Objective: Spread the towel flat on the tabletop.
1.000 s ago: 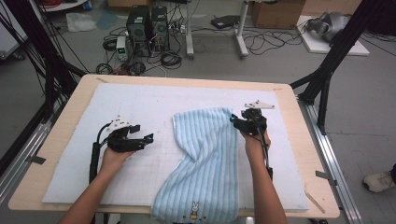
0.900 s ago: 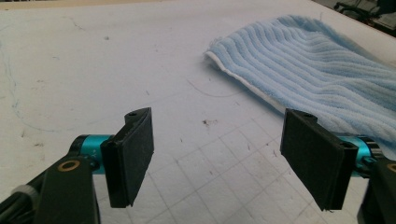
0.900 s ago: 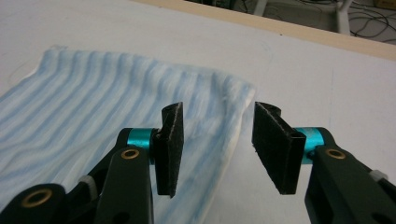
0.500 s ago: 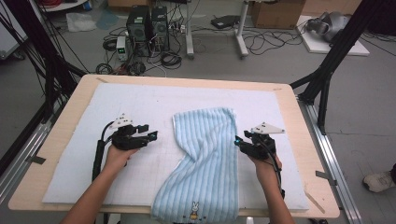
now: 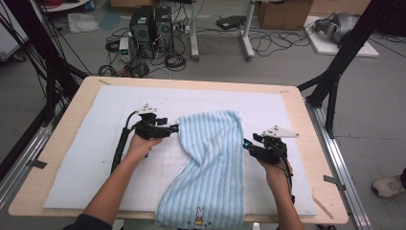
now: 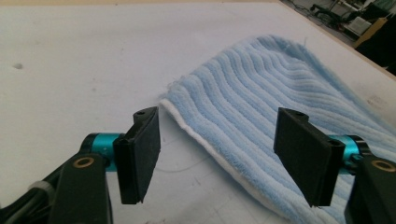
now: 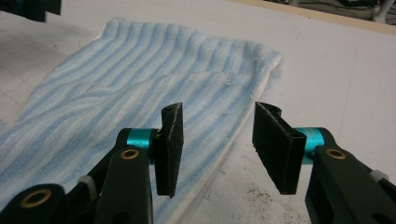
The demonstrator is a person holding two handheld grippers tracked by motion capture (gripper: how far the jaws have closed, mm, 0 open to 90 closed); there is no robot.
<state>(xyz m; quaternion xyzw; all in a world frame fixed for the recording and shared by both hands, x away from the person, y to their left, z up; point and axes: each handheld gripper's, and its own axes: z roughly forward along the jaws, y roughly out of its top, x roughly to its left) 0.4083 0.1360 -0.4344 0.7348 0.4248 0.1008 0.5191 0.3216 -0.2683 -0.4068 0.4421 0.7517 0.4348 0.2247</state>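
Cabled lab floor, white mat (image 5: 95, 158) on wood table, striped towel (image 5: 210, 158), both hand-held grippers spread, empty.

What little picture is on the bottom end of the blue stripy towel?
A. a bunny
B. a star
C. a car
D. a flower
A: the high view shows a small white rabbit figure with upright ears stitched near the end of the striped blue towel that reaches the table's near edge.
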